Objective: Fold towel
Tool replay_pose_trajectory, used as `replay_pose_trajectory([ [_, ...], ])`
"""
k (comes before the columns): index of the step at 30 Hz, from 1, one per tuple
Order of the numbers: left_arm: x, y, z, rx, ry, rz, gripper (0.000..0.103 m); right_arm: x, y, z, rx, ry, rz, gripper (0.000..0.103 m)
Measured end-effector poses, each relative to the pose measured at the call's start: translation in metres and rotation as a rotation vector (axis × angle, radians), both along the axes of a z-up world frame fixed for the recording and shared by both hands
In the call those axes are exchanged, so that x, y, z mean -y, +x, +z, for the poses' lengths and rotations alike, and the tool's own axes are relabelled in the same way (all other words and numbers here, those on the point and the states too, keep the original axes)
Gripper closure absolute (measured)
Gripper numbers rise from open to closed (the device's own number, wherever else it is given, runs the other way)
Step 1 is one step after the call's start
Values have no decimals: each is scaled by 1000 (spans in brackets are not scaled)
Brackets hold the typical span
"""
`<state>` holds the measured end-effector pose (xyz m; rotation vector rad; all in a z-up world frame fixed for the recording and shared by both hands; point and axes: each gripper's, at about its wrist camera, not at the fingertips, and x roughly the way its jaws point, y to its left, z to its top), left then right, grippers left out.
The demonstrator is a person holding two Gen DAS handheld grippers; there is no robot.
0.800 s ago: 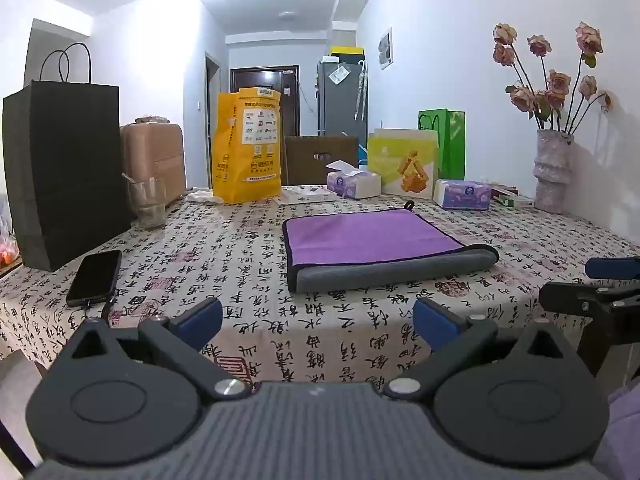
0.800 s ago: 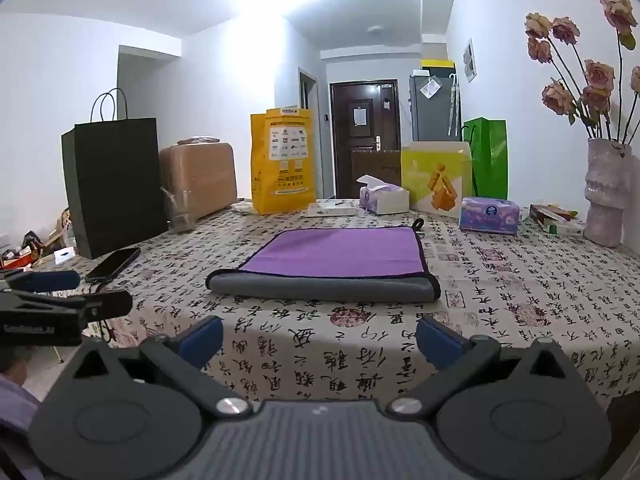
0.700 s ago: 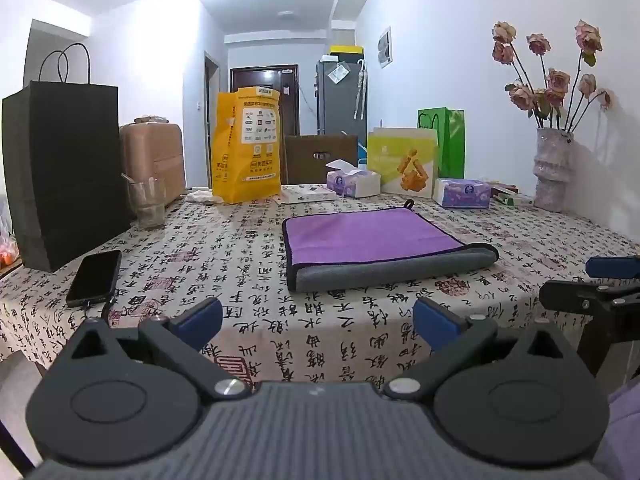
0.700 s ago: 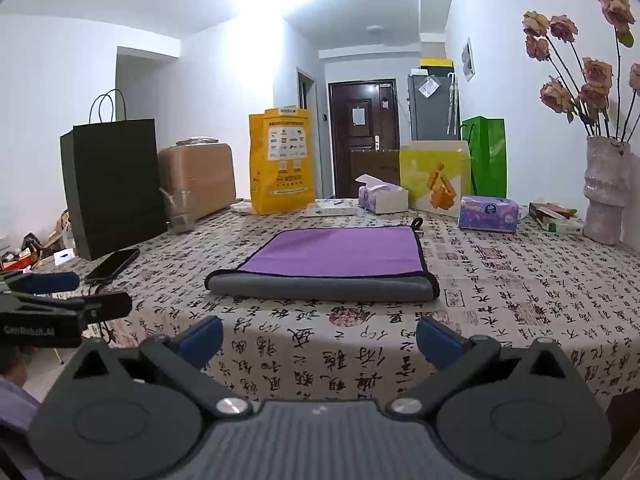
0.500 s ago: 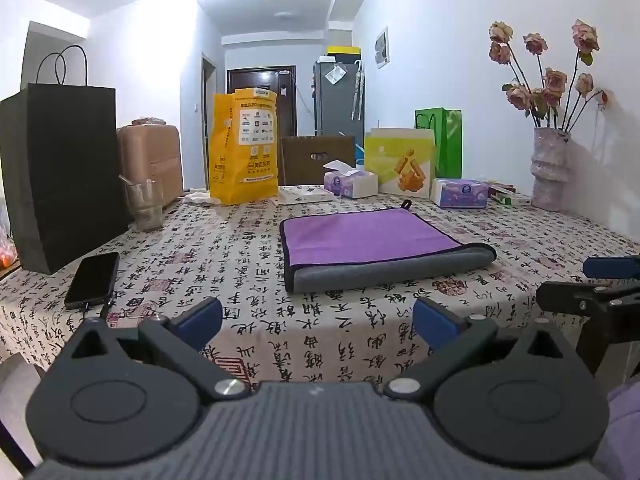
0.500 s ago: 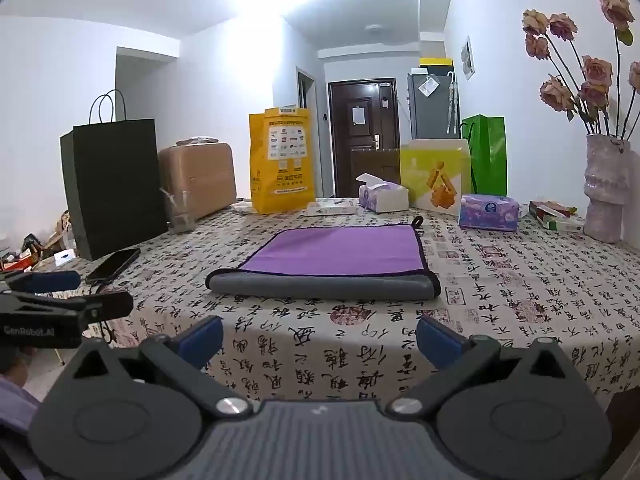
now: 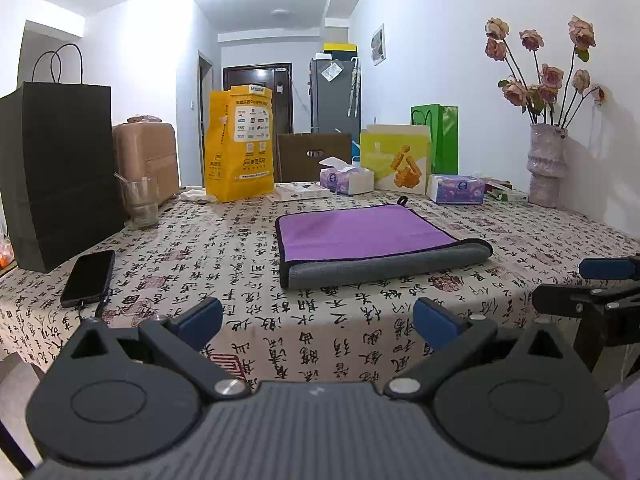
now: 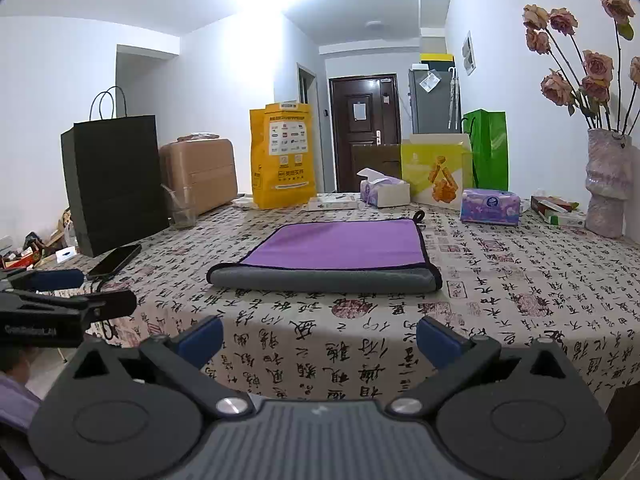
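Observation:
A purple towel [image 7: 360, 236] with a grey underside lies folded flat on the patterned tablecloth [image 7: 224, 256], its grey fold edge facing me. It also shows in the right wrist view [image 8: 340, 248]. My left gripper [image 7: 318, 318] is open and empty, held off the table's near edge, well short of the towel. My right gripper [image 8: 320, 338] is open and empty too, also in front of the table edge. Each gripper shows in the other's view: the right gripper [image 7: 592, 284] at the right edge, the left gripper [image 8: 76, 292] at the left edge.
A black phone [image 7: 89, 278] lies at the left, by a black paper bag [image 7: 60, 168] and a glass [image 7: 140, 202]. A yellow bag [image 7: 240, 144], tissue boxes [image 7: 346, 180], a green bag [image 7: 436, 136] and a vase of roses [image 7: 546, 164] stand along the far side.
Both grippers stay open and nearly still; the view drifts only slightly. The towel has not moved.

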<state>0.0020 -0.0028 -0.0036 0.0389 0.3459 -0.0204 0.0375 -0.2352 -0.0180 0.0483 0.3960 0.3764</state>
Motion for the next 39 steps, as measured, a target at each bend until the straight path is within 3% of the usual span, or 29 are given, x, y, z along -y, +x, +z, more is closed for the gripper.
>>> replay_pose_trajectory([
  [39,2,1,5,25,31,-13,0,-2,4,4,11,4,10,0],
])
